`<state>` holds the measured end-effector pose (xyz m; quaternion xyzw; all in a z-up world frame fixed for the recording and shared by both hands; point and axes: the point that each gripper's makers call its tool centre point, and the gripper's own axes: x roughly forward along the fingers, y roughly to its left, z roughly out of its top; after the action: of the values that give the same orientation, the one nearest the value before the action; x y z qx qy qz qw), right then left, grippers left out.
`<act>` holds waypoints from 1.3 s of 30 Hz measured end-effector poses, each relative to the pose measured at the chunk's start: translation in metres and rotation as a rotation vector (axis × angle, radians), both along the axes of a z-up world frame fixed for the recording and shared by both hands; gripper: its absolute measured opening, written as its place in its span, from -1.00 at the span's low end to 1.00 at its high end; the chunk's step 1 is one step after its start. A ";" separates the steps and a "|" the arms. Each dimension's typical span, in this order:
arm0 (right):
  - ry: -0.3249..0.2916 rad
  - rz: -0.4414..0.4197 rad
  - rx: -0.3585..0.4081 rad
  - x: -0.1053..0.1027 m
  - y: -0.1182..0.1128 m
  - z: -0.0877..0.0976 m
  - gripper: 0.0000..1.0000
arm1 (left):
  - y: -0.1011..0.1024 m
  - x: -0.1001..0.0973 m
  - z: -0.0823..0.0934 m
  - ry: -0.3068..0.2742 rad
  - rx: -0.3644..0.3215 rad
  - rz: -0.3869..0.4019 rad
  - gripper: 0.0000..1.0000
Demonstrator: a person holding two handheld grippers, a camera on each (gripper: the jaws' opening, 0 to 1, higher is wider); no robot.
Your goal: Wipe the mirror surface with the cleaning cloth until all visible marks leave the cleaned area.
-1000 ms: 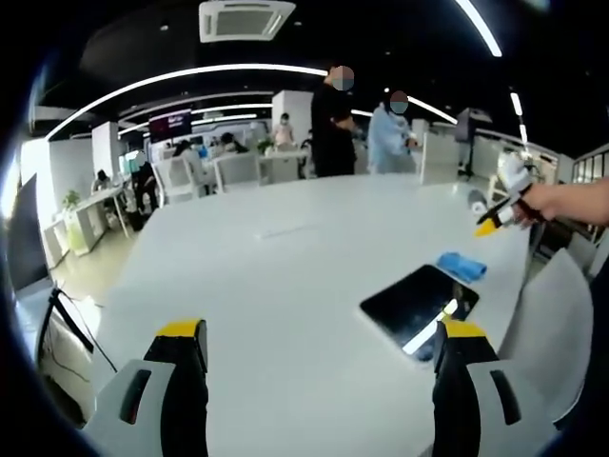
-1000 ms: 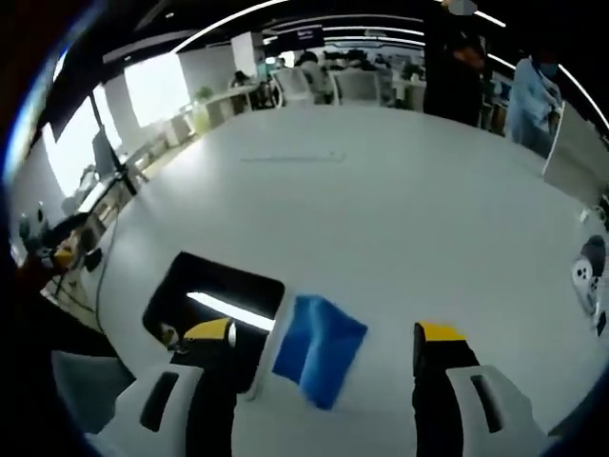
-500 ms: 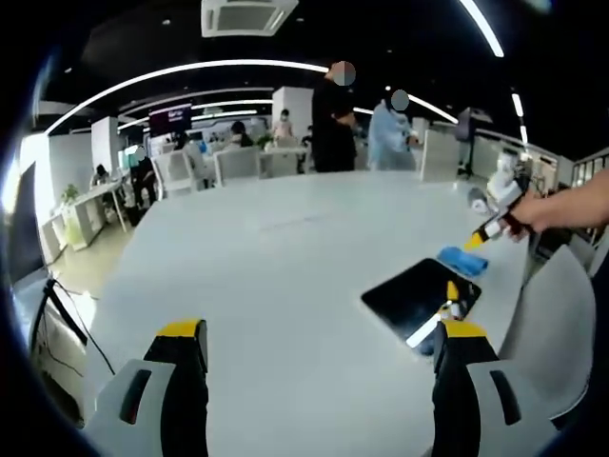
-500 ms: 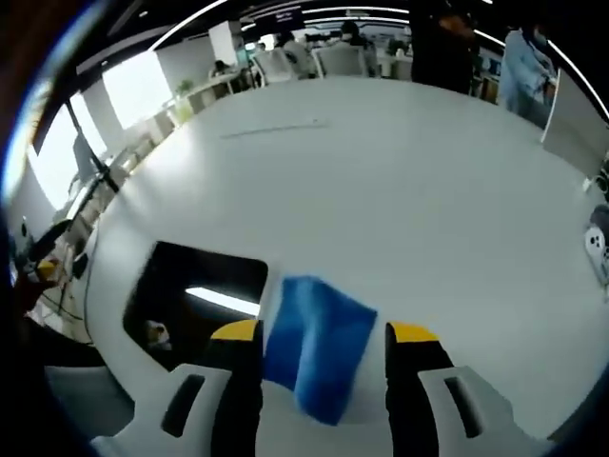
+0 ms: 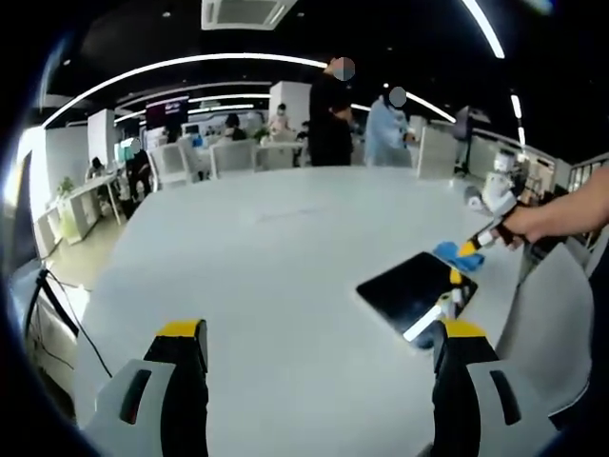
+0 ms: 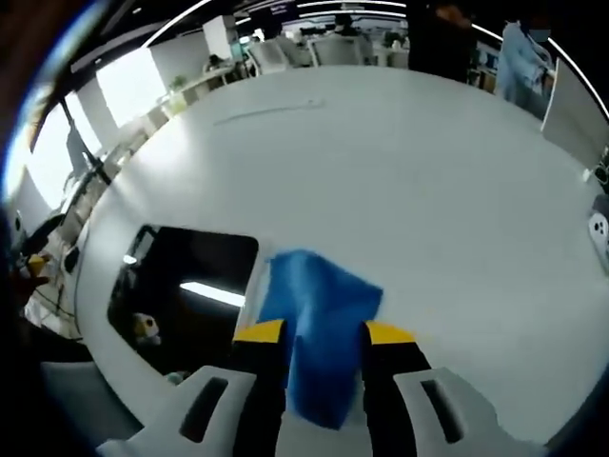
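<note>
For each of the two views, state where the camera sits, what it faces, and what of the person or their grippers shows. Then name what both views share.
Left gripper view: rides the left gripper, facing across the white table; the person's hand shows.
Right gripper view: rides the right gripper, looking down at the blue cloth between its jaws.
Shared: mirror, cloth, table.

We are in an open-plan office: desks with chairs (image 5: 233, 157) at upper left, standing people (image 5: 332, 119), ceiling light strips (image 5: 181, 67).
</note>
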<state>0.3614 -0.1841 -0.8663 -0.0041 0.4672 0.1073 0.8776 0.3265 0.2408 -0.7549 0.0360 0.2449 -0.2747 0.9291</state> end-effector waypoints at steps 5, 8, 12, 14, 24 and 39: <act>-0.018 -0.006 -0.014 0.010 0.002 0.003 -0.59 | -0.001 -0.001 0.001 0.005 0.007 -0.010 0.99; -0.027 0.000 -0.008 0.015 0.008 0.009 -0.63 | 0.002 0.001 0.003 0.005 0.009 -0.009 0.99; -0.022 0.042 -0.033 0.015 0.013 0.004 -0.67 | 0.005 0.003 0.003 0.007 0.014 -0.003 0.99; 0.006 0.025 -0.016 0.012 0.014 -0.002 -0.72 | 0.005 0.003 0.004 0.007 0.016 -0.006 0.99; 0.010 0.124 -0.193 0.012 0.009 -0.009 -0.94 | 0.003 0.002 0.000 0.014 0.012 -0.005 0.99; 0.076 -0.070 -0.069 0.017 0.001 -0.002 -1.00 | 0.003 0.000 0.006 0.003 0.012 -0.004 0.99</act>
<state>0.3780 -0.1828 -0.8681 -0.0140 0.5036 0.0603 0.8617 0.3265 0.2438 -0.7492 0.0418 0.2477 -0.2749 0.9281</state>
